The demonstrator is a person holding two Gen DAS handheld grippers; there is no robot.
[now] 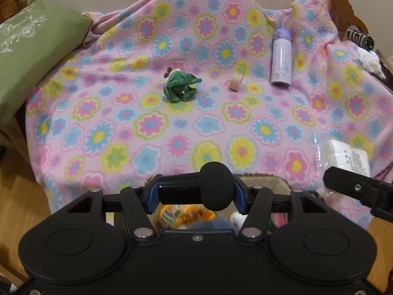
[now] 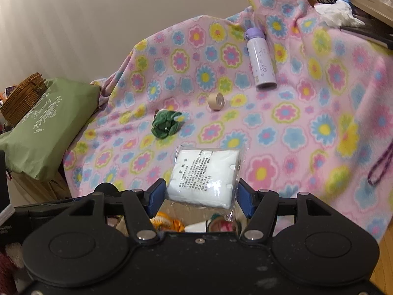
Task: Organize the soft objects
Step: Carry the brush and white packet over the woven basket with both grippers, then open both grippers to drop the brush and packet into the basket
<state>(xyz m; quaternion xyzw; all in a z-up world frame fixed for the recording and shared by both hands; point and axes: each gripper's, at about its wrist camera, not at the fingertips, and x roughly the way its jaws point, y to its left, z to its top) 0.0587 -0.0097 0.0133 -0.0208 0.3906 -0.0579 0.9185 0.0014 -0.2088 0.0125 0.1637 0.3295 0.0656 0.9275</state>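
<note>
the right gripper (image 2: 200, 193) clamped a white cotton-pad packet (image 2: 205, 177) by its sides above the basket (image 1: 265, 184); light, squashy, slippery film. the left gripper (image 1: 195, 194) held a black foam-headed microphone (image 1: 216, 186).

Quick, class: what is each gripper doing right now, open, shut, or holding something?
Left gripper: shut on a black microphone.
Right gripper: shut on a white packet in clear wrap.
</note>
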